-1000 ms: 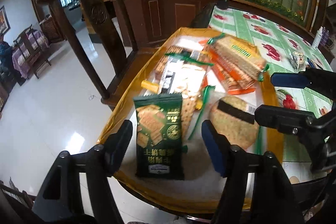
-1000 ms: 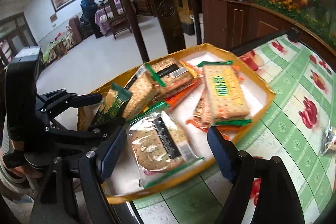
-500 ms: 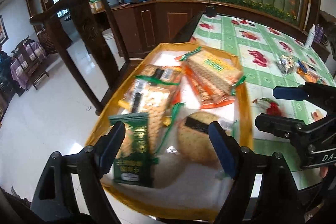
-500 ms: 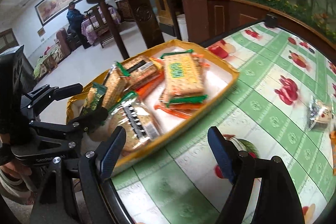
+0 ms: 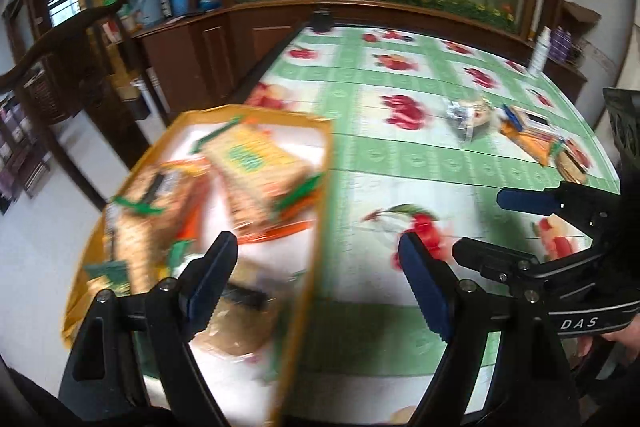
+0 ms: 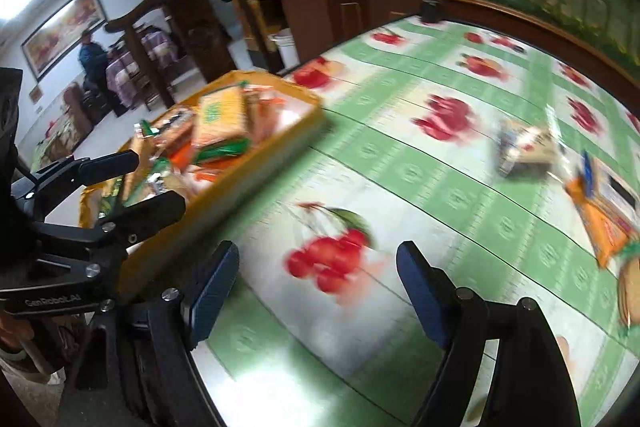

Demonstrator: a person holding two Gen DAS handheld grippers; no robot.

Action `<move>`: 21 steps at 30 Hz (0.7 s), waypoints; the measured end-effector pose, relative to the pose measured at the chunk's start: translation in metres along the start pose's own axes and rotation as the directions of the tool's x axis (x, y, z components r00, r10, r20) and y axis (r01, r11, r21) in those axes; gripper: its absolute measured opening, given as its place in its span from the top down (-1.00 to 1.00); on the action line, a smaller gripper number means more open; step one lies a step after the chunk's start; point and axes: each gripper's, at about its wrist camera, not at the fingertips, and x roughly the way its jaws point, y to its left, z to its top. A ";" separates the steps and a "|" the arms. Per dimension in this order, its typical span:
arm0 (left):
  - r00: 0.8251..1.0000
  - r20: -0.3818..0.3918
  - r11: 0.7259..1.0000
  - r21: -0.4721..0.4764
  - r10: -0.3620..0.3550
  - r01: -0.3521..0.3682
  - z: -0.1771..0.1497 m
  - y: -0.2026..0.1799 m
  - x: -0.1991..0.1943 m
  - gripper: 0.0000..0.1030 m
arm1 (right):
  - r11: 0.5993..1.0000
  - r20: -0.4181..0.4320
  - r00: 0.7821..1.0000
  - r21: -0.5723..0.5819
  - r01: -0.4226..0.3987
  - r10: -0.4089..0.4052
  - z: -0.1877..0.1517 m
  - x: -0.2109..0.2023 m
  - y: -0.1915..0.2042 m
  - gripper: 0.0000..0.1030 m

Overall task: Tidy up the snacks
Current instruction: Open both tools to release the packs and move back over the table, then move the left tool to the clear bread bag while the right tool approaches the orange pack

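Your table (image 5: 400, 155), covered in green cloth with red fruit prints, carries the yellow snack tray (image 5: 316, 187) at its left edge and loose snack packets (image 5: 532, 135) far right.

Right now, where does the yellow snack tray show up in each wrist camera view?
Left wrist: yellow snack tray fills the lower left, behind the left finger.
Right wrist: the tray sits at middle left, beyond the left gripper.
Shared landmark: the cherry print on the tablecloth.
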 end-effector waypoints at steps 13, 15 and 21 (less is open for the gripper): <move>0.988 -0.065 0.977 0.157 -0.137 0.146 0.050 -0.090 0.037 -0.62 | 0.970 0.007 0.990 0.201 0.136 -0.140 -0.035 -0.048 -0.105 -0.61; 0.984 -0.090 0.968 0.184 -0.156 0.170 0.061 -0.104 0.048 -0.62 | 0.965 0.013 0.988 0.219 0.145 -0.152 -0.038 -0.054 -0.115 -0.61; 0.970 -0.163 0.943 0.249 -0.182 0.219 0.087 -0.134 0.086 -0.62 | 0.950 0.018 0.985 0.267 0.162 -0.173 -0.048 -0.068 -0.142 -0.62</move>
